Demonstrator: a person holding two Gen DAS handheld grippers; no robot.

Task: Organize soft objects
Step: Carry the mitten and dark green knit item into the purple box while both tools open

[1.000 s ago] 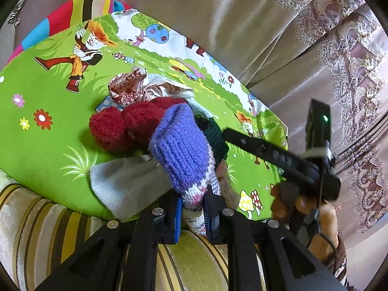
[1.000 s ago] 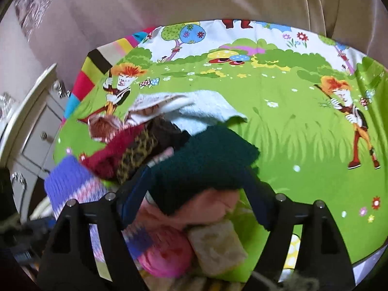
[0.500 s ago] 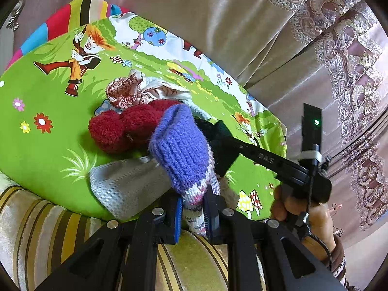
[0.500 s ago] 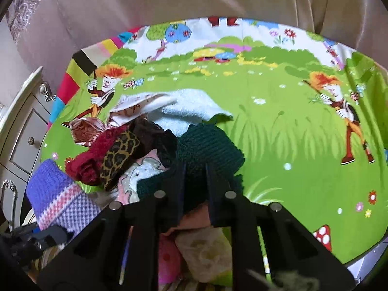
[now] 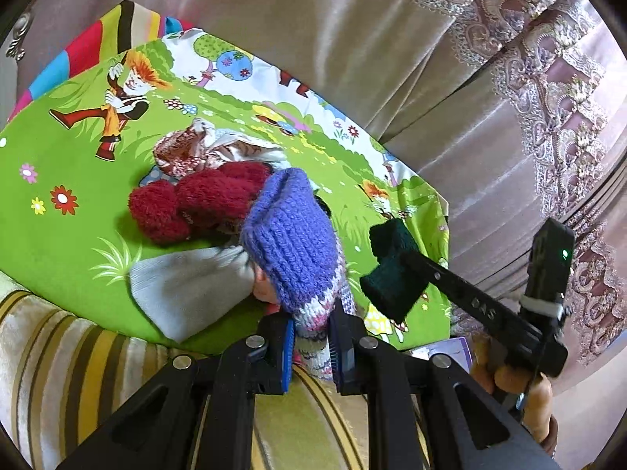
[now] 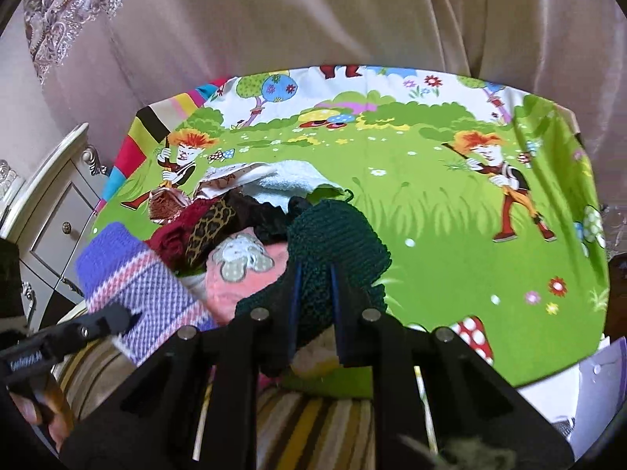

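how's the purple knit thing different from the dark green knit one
The purple knit piece is lilac with pink and white stripes; the dark green knit piece is plain. The left gripper clamps the purple, the right gripper the green. Both are chunky knits, pinched in shut jaws.

A heap of soft things sits on the printed cloth (image 6: 431, 203) toward its left side. In the right wrist view the knitted piece (image 6: 337, 243) is pinched in the right tool (image 6: 314, 309), at the heap's right edge. Left of it lies the appliqué cloth (image 6: 243, 270), behind that a towel (image 6: 294, 180). At far left, the striped knit sock (image 5: 294, 243) is clamped in the left tool (image 5: 311, 346). The fuzzy pompoms (image 5: 188, 207) lie left of the sock in the left wrist view, a flat cloth (image 5: 188, 286) before them.
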